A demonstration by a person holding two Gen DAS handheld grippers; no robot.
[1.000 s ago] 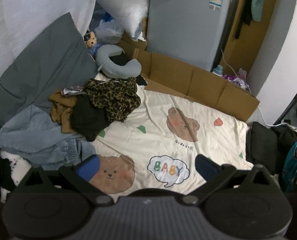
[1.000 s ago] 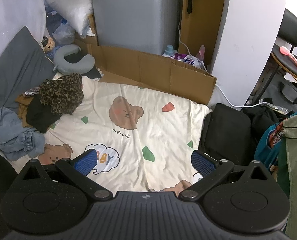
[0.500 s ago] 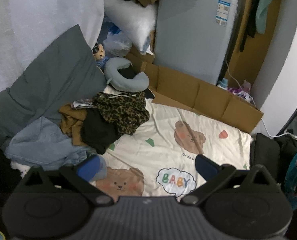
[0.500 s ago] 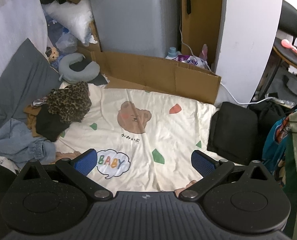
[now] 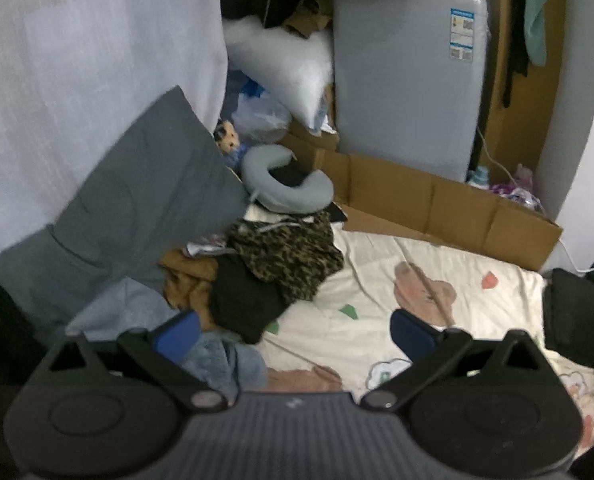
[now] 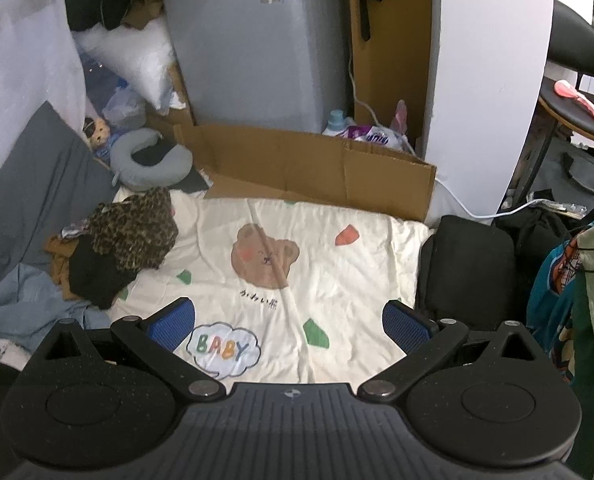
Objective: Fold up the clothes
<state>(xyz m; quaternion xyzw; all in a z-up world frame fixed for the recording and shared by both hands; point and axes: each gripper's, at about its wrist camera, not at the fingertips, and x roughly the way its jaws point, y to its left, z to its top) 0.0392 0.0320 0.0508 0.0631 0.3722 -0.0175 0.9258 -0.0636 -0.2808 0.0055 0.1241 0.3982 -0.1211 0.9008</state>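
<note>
Both grippers hang empty above the bed, the clothes not yet touched.

The left gripper (image 5: 293, 330) and the right gripper (image 6: 289, 320) have their blue pads spread wide with nothing between them, held above the cream blanket (image 6: 337, 280), likely ready for a first grab. The clothes to fold sit in a heap (image 5: 257, 272) at the left side of the blanket: a leopard-print top (image 5: 289, 256) on a black garment (image 5: 241, 300), a brown piece (image 5: 185, 280) beside them, and jeans (image 5: 137, 312) spilling toward the grey pillow (image 5: 145, 200). The left gripper points closer to this heap, so it seems the natural one to reach in. The printed middle of the blanket lies bare, probably kept free as the folding surface. A cardboard sheet (image 6: 317, 168) walls off the far edge.
</note>
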